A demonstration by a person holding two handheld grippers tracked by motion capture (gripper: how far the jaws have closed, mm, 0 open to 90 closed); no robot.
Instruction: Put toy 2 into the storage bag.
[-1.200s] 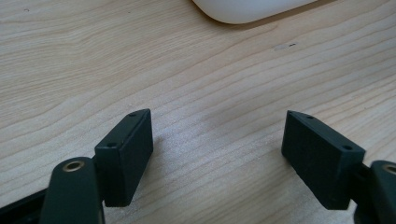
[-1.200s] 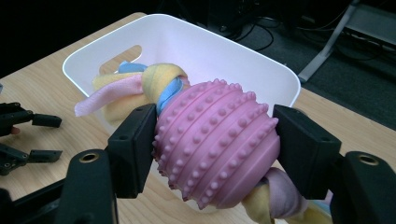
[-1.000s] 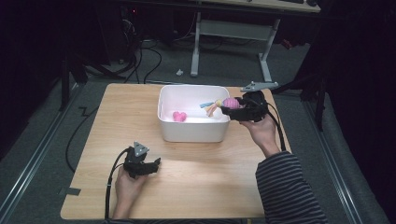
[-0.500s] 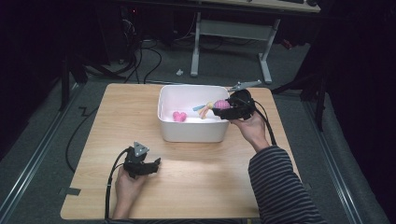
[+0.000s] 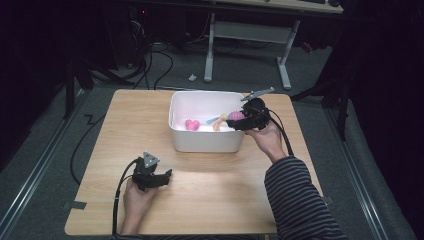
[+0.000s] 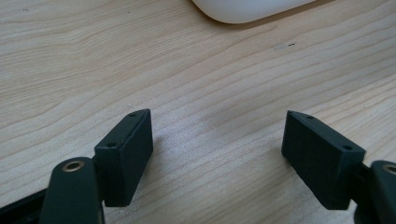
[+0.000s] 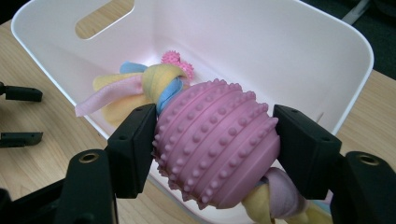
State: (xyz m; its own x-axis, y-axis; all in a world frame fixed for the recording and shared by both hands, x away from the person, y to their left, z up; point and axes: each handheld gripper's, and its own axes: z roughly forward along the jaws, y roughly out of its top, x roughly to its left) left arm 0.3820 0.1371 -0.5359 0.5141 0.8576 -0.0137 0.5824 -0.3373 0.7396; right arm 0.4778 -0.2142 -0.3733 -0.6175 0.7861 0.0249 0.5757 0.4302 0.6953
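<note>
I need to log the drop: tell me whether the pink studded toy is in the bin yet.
Not yet. The right gripper grips the pink studded ball over the white bin's rim; its fleece end already hangs inside.

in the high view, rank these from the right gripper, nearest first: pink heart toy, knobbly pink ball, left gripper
1. knobbly pink ball, clamped in the right gripper over the white bin.
2. pink heart toy, on the bin's floor, left side.
3. left gripper, on the table near the front edge.

Bare tabletop (image 5: 215, 185) gives free passage; the white bin (image 5: 205, 142) blocks its far middle.
</note>
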